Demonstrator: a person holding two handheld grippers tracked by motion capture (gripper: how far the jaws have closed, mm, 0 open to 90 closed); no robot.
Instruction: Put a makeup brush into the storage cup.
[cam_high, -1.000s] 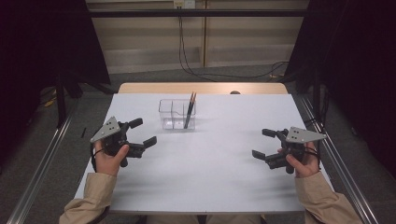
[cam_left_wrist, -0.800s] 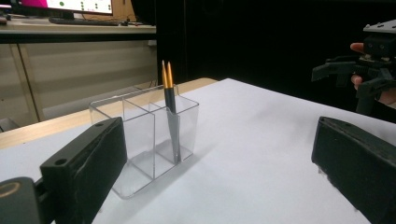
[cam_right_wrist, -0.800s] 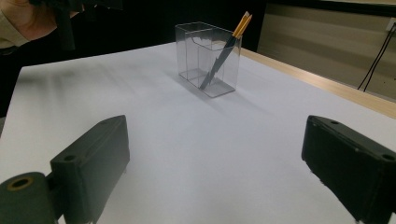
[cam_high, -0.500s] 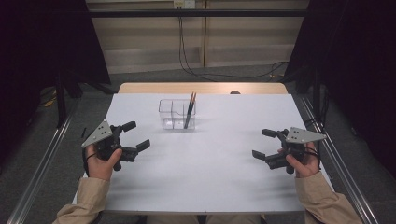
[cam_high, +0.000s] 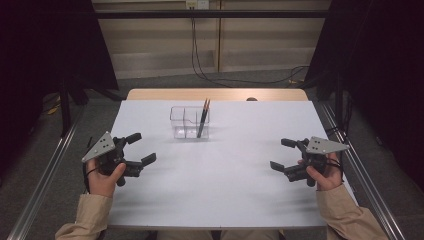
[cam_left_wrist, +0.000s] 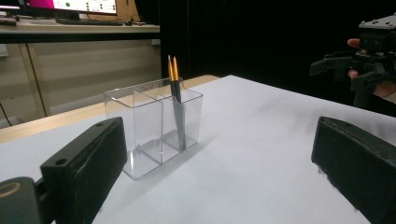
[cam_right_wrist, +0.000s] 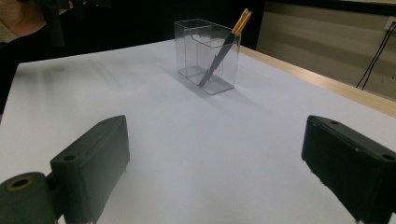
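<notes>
The clear holder with pencils, seemingly two, stands mid-desk, well ahead of both the left gripper and right gripper, each spread and empty.

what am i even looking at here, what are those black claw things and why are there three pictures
Those claws are hand-held tools, not a robot. A person sits at a white table and holds a two-jaw gripper in each hand: the left gripper and the right gripper. Both have their jaws spread apart and hold nothing.

The three pictures show one moment from three cameras. The high view looks down on the table from above the person's side. The other two cameras ride on the grippers, so the big black blocks at the bottom of those pictures are each gripper's own jaws.

On the table stands a clear plastic holder split into compartments. Two pencils lean in one of them, seen from the high view as the right-hand one. Neither gripper touches the holder.
</notes>
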